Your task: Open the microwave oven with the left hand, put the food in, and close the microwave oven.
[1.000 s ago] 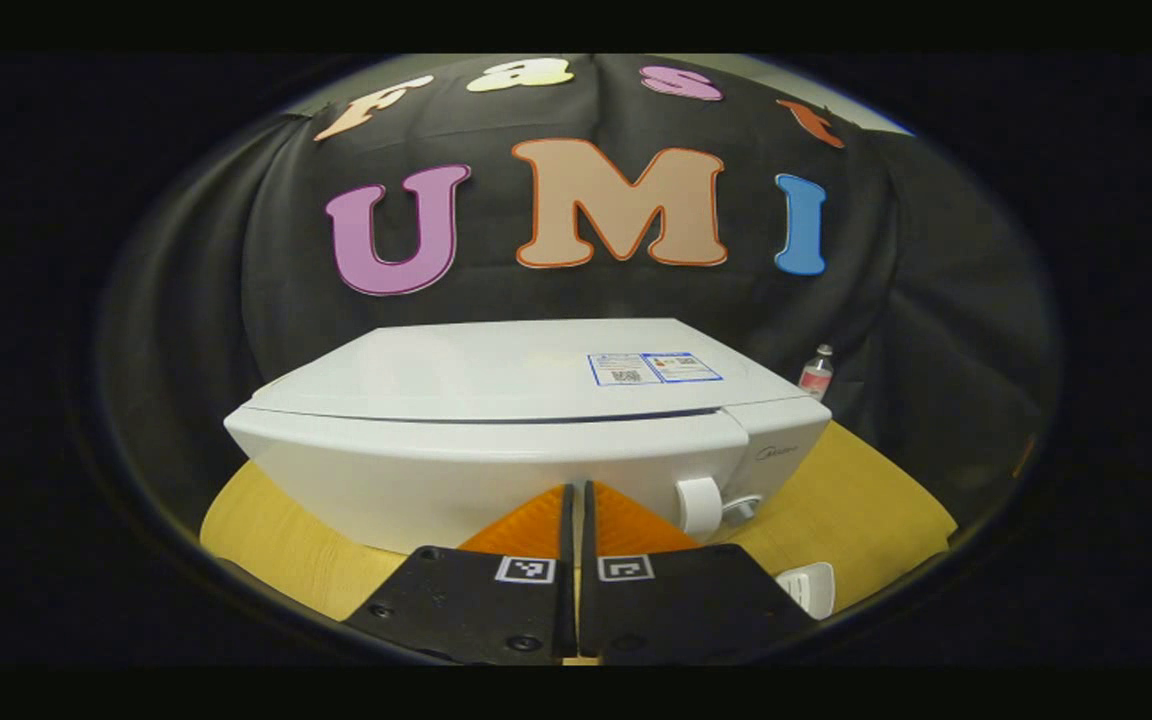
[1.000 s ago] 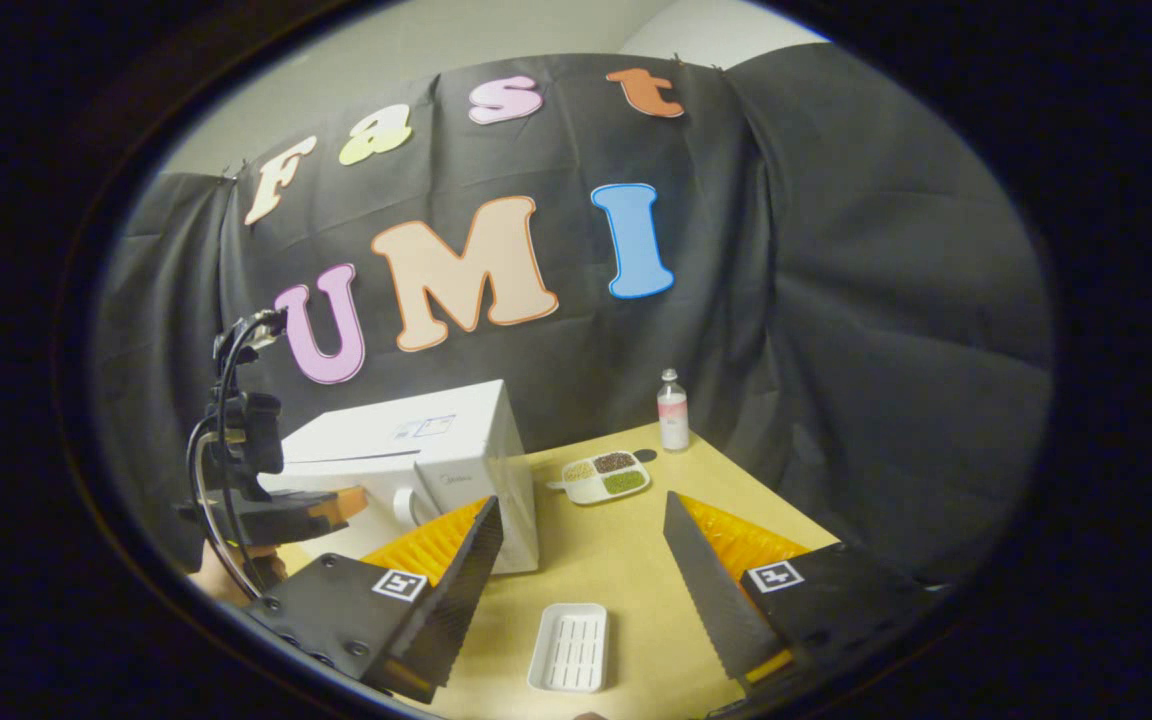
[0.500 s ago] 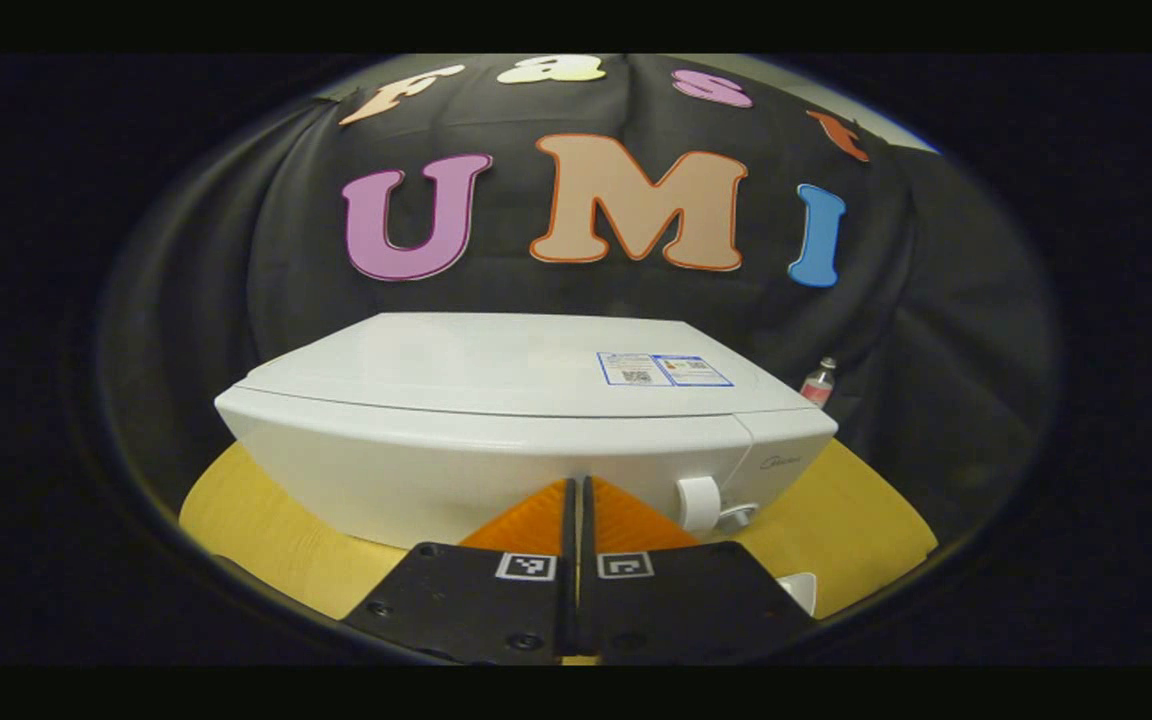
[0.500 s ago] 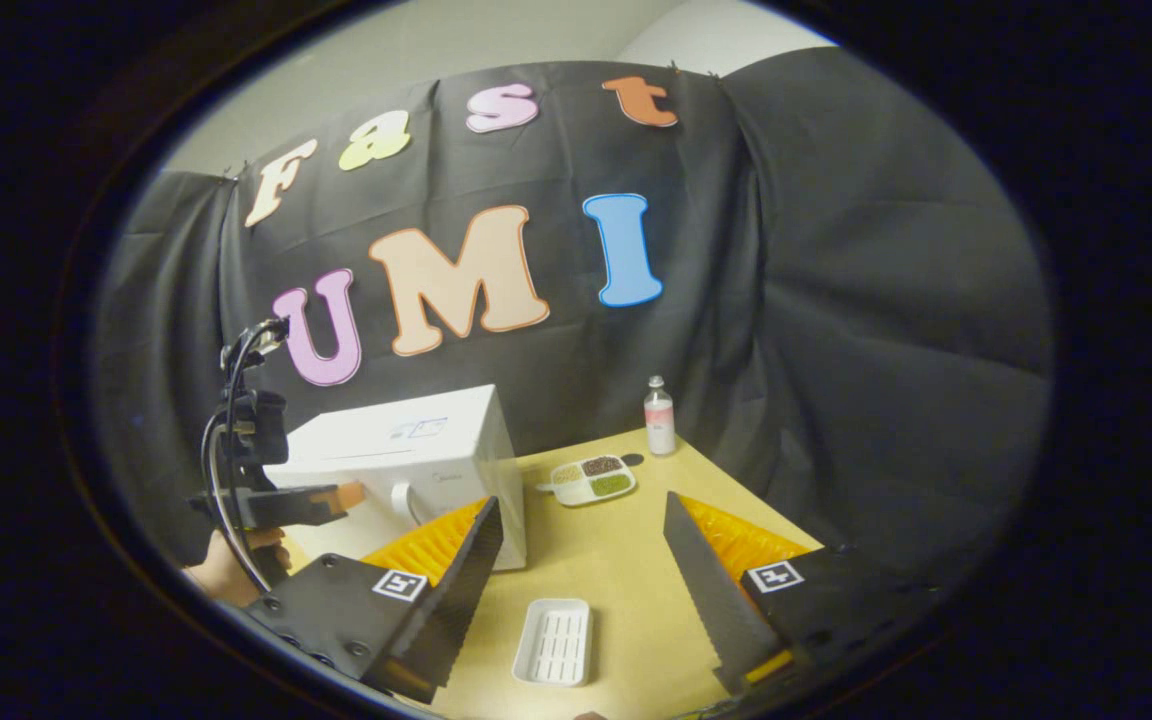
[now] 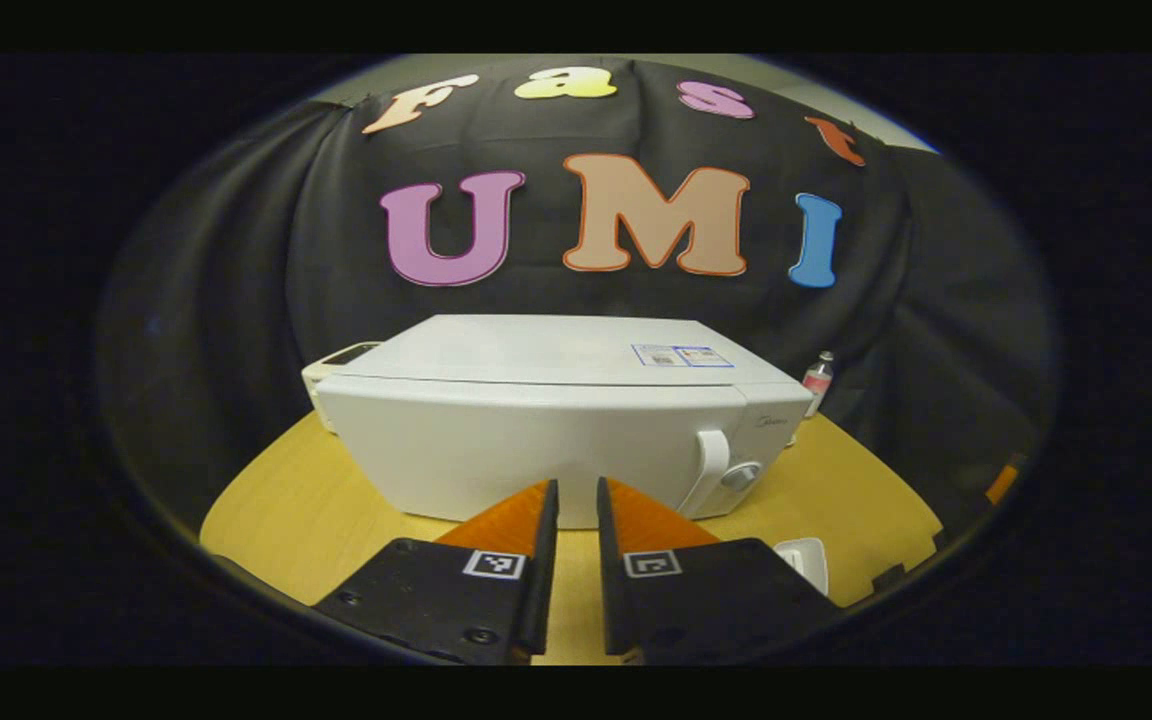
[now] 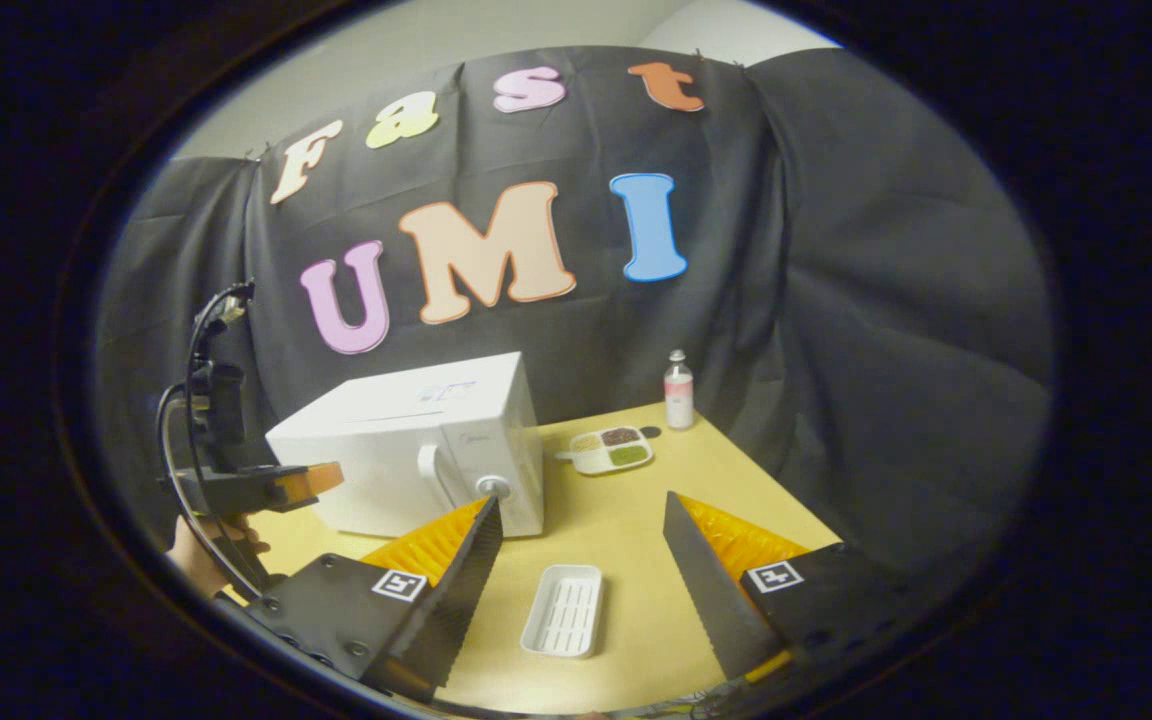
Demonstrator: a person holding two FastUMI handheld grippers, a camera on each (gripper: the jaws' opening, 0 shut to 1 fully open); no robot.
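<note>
bottle [image 6: 677, 391] at wall | white ridged tray [image 6: 564, 610] | wooden table [image 6: 636, 560]

a recording booth: black cloth wall [image 6: 866, 300] behind a wooden table [image 6: 636, 560].

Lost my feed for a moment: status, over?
Left gripper slightly open, empty, short of the microwave. Right gripper wide open, empty. Door shut, handle untouched. White tray on table.
</note>
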